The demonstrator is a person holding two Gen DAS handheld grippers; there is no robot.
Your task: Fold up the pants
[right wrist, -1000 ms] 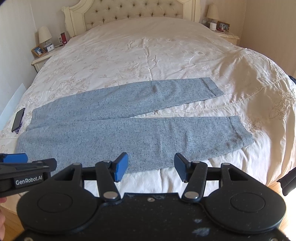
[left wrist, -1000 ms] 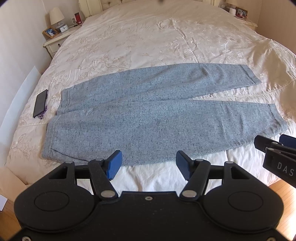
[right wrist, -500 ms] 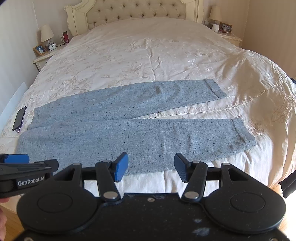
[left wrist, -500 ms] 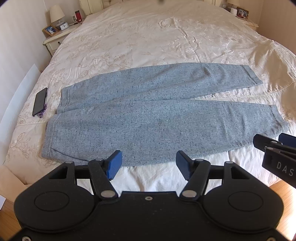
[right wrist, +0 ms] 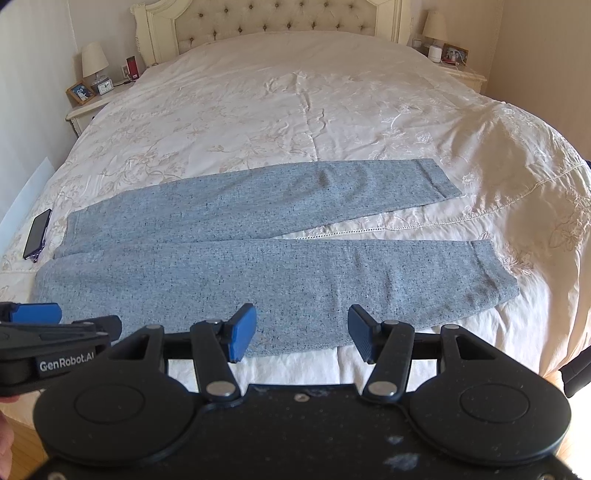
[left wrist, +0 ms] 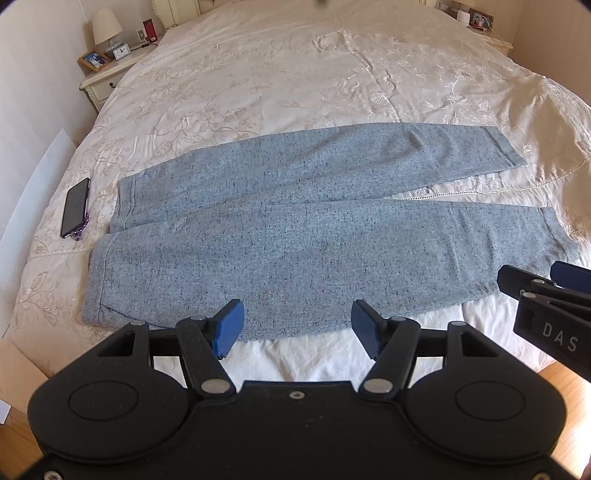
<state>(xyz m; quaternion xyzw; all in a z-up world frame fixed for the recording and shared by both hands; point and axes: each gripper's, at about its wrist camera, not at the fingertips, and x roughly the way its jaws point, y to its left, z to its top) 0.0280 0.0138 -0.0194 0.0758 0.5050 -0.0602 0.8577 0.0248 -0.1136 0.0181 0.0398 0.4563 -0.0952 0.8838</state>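
Left wrist view: my left gripper (left wrist: 297,325), blue pads spread wide and grasping nothing, hangs over the near edge of the speckled grey-blue knit pants (left wrist: 303,236). The pants lie flat across the cream embroidered bedspread (left wrist: 295,74), waistband to the left, the two legs running right and parting toward the cuffs. A dark smartphone (left wrist: 75,206) rests on the bedspread just beside the waistband, apart from it. A pale bedside cabinet (left wrist: 107,79) carries a lamp, a small clock and a framed photo. My right gripper (right wrist: 301,332), seen from its own camera, is likewise released and empty, poised above the near leg's lower edge; its black body intrudes at the right of the left view. Nothing lies on the pants. The tufted cream headboard (right wrist: 280,18) closes the far end.
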